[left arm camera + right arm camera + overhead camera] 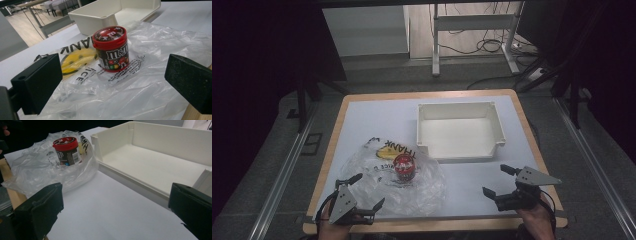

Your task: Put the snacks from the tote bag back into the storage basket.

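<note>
Clear plastic of a bag (404, 182) lies crumpled on the white worktop (377, 117), and a red-lidded candy jar (404, 167) stands upright on it, near the empty white tray (459, 131). The left tongs (368, 191) hang wide open over the bag's near edge, holding nothing. The right tongs (496, 181) are also wide open and empty, before the tray.

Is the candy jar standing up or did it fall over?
Standing up. The candy jar sits on its base on the plastic bag, its red lid on top and shut, beside the white bin.
</note>
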Motion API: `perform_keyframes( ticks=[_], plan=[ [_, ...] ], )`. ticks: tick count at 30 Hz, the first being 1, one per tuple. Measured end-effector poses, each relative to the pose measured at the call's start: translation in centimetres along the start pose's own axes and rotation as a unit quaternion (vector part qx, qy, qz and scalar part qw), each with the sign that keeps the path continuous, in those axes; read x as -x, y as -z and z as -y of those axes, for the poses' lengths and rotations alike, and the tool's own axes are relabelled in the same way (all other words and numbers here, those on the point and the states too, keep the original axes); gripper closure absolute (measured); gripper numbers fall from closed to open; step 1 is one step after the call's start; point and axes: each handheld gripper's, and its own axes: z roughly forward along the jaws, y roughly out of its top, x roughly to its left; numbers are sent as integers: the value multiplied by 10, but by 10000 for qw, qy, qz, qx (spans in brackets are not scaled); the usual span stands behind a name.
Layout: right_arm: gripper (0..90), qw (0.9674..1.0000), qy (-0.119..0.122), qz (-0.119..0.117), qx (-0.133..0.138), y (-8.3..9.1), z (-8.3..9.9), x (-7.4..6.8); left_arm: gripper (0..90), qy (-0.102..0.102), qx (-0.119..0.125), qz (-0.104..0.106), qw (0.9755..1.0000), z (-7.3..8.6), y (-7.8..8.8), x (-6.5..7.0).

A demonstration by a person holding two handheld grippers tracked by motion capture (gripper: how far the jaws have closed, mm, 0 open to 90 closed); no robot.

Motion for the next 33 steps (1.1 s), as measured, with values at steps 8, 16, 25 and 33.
perform_keyframes(
  ticks=[8, 16, 25, 33],
  plan=[
    [0, 9999, 126, 2, -106, -6, -3, -2, 13, -3, -14, 2, 10000, 0, 0, 0],
    [0, 9992, 302, -55, -267, -13, -7, -6, 13, -4, -22, 3, 10000, 0, -1, 0],
    [0, 9986, 359, -194, -343, -19, -11, -9, 13, -4, -13, 0, 10000, 0, -1, 0],
    [5, 9979, 314, -393, -405, -26, -14, -9, 13, 6, 5, 0, 10000, 0, -1, 0]
  ],
)
